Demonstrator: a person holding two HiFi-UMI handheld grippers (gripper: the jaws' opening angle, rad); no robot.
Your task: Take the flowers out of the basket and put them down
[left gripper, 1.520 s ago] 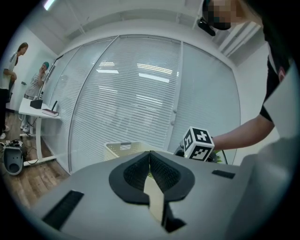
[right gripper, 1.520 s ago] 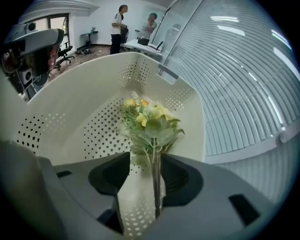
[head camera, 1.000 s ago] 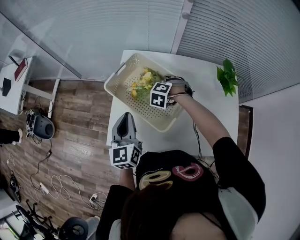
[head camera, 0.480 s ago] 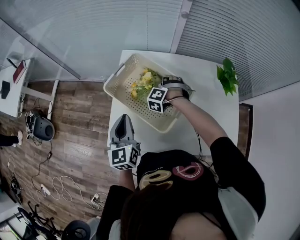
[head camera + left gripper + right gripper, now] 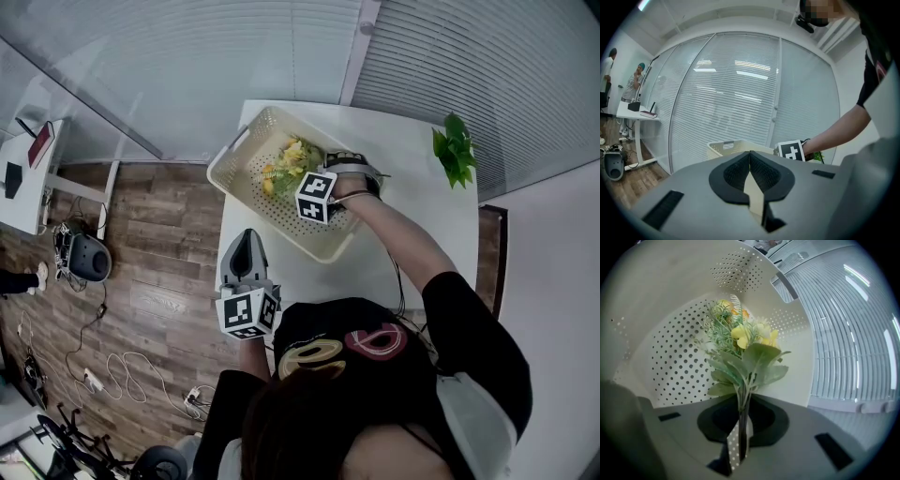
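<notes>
Head view hides the right hand-held gripper [image 5: 742, 423] jaws under its marker cube [image 5: 317, 195], down inside the basket [image 5: 246, 161] on the counter [image 5: 412, 220]. Its own view settles it: the jaws have just been closing and are clamped on the stems of the yellow flower bunch [image 5: 740, 345], still in the basket. Left hand-held gripper [image 5: 750, 161] sits at the counter edge, jaws together, nothing in them

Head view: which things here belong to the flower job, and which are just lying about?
Job: flowers; basket; right hand-held gripper, whose jaws have just been closing and now pinch the flowers' stems; table.
Lying about: green sprig; left hand-held gripper, shut and empty; floor cables; side desk.
</notes>
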